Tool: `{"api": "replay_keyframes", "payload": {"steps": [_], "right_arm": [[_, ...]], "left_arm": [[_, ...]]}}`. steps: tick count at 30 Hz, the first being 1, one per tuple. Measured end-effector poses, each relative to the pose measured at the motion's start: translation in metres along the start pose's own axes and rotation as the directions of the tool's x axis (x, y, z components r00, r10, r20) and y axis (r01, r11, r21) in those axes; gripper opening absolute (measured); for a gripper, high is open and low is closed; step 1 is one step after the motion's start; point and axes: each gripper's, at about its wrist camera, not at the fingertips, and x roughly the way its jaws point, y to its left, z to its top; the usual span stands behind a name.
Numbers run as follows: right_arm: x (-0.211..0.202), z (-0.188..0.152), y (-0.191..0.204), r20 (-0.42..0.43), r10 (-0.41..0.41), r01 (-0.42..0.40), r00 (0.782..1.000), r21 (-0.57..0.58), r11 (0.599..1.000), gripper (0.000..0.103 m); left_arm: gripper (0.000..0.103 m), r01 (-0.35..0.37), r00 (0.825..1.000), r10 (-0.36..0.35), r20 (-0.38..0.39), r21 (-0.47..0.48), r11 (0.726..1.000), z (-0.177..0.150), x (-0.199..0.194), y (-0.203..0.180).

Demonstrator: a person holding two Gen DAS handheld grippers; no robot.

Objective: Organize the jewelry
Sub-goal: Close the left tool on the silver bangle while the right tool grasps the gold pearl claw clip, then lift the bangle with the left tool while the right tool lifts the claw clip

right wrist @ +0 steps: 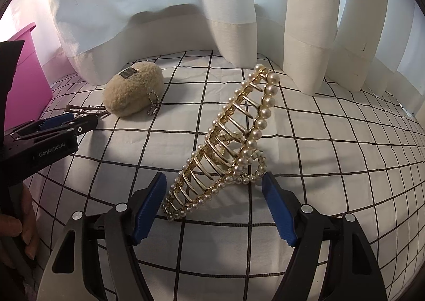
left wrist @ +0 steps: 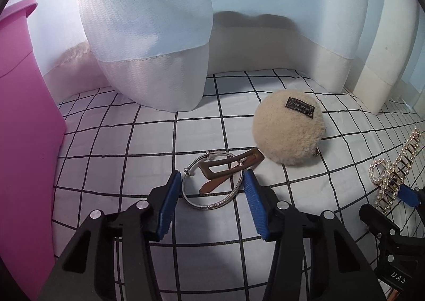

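A silver bangle [left wrist: 212, 204] lies on the checked cloth [left wrist: 127, 141], with a flat brown hair clip [left wrist: 228, 165] across it. My left gripper [left wrist: 211, 176] straddles the bangle, and its blue pads [left wrist: 170, 194] touch the ring's two sides. A gold hair claw [right wrist: 225, 141] set with pearls stands tilted between the fingers of my right gripper [right wrist: 213, 177]; the pads meet its lower end and its pearl loop. The left wrist view shows the same claw [left wrist: 393, 168] at far right, and the right wrist view shows the left gripper [right wrist: 69, 121] at far left.
A beige plush pouch [left wrist: 288, 128] with a ball chain sits just beyond the bangle. A pink container [left wrist: 24, 115] stands at the left edge. White curtain folds [left wrist: 148, 35] hang down to the cloth along the back. A hand [right wrist: 18, 224] holds the left gripper's handle.
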Motion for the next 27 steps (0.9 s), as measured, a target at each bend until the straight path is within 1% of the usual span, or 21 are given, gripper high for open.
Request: {"api": "replay_keyframes", "payload": {"steps": [2, 3, 5, 8, 11, 12, 13, 14, 17, 18, 21, 27], "right_arm": [[-0.002, -0.001, -0.002, 0.002, 0.008, -0.008, 1.000, 0.006, 1.000, 0.071], [-0.003, -0.001, -0.003, 0.004, 0.010, -0.010, 1.000, 0.011, 1.000, 0.068], [-0.006, -0.003, -0.007, 0.007, 0.022, -0.022, 1.000, 0.020, 1.000, 0.068], [-0.011, -0.005, -0.011, 0.015, 0.044, -0.044, 0.999, 0.035, 0.998, 0.068], [-0.017, -0.007, -0.016, 0.035, 0.063, -0.065, 0.997, 0.051, 0.997, 0.066], [-0.017, -0.007, -0.016, 0.034, 0.072, -0.074, 0.997, 0.049, 0.996, 0.049], [-0.017, -0.007, -0.017, 0.025, 0.066, -0.067, 0.998, 0.043, 0.997, 0.040], [-0.017, -0.007, -0.016, 0.026, 0.059, -0.060, 0.998, 0.039, 0.997, 0.033], [-0.017, -0.007, -0.018, 0.028, 0.064, -0.065, 0.998, 0.041, 0.997, 0.033], [-0.018, -0.007, -0.019, 0.029, 0.066, -0.068, 0.997, 0.041, 0.997, 0.031], [-0.020, -0.008, -0.022, 0.033, 0.081, -0.082, 0.996, 0.045, 0.996, 0.031], [-0.032, -0.014, -0.032, 0.073, 0.126, -0.131, 0.989, 0.063, 0.989, 0.030]], "left_arm": [[0.048, -0.002, 1.000, 0.002, 0.003, -0.001, 1.000, -0.006, -0.010, 0.004], [0.047, -0.001, 1.000, 0.001, 0.003, -0.005, 1.000, -0.006, -0.011, 0.004], [0.047, -0.002, 1.000, 0.002, 0.002, -0.016, 1.000, -0.011, -0.016, 0.005], [0.047, -0.021, 1.000, 0.021, 0.001, -0.012, 1.000, -0.017, -0.022, 0.001], [0.047, -0.019, 1.000, 0.019, -0.004, -0.027, 0.999, -0.021, -0.030, 0.004], [0.047, -0.013, 1.000, 0.013, 0.002, -0.029, 0.999, -0.022, -0.034, 0.006], [0.047, -0.012, 1.000, 0.012, 0.011, -0.027, 1.000, -0.021, -0.039, 0.006], [0.047, -0.010, 1.000, 0.011, 0.021, -0.023, 1.000, -0.021, -0.044, 0.005], [0.047, -0.009, 0.999, 0.010, 0.032, -0.012, 1.000, -0.021, -0.052, -0.001], [0.047, -0.008, 1.000, 0.008, 0.031, -0.013, 1.000, -0.021, -0.053, -0.003], [0.047, -0.002, 1.000, 0.002, 0.028, -0.025, 1.000, -0.023, -0.056, -0.004], [0.047, 0.005, 1.000, -0.004, 0.023, -0.046, 0.999, -0.030, -0.061, -0.002]]}}
